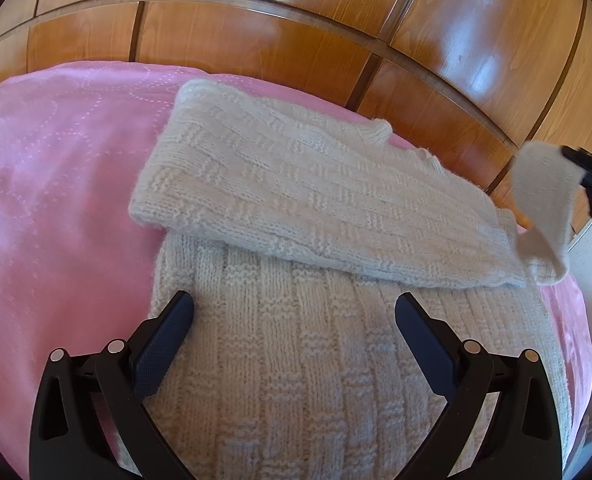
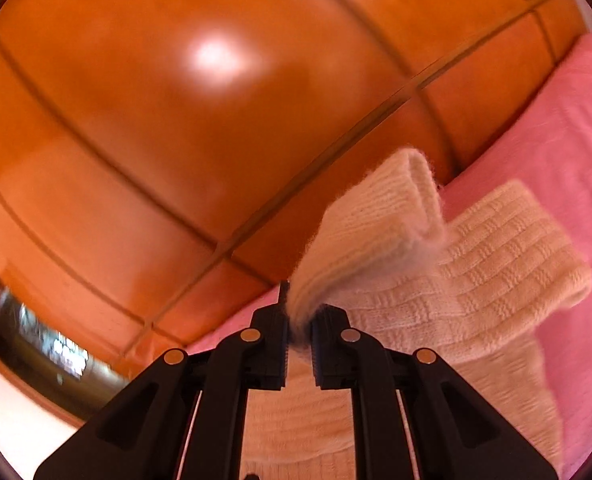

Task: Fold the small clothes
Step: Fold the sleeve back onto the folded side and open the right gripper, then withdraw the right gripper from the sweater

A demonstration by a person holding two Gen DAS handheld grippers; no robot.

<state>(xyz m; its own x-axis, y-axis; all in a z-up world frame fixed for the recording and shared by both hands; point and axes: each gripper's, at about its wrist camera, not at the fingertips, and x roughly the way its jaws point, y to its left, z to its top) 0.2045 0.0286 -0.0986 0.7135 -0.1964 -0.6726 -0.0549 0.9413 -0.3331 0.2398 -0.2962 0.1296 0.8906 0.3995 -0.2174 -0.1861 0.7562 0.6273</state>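
Observation:
A cream knitted sweater (image 1: 296,360) lies on a pink bedspread (image 1: 56,200), with one sleeve (image 1: 288,200) folded across its upper part. My left gripper (image 1: 294,308) is open and empty, its fingers spread just above the sweater's body. My right gripper (image 2: 299,320) is shut on the cuff (image 2: 376,232) of the other sleeve and holds it lifted above the bed. That cuff (image 1: 544,196) and the right gripper (image 1: 584,164) show at the right edge of the left wrist view. The folded sleeve (image 2: 508,256) lies beyond it.
A glossy wooden panelled wardrobe (image 1: 296,28) stands right behind the bed. It fills most of the right wrist view (image 2: 176,120). The pink bedspread (image 2: 568,160) runs to the right there. The bed's edge (image 1: 576,320) drops off at the right.

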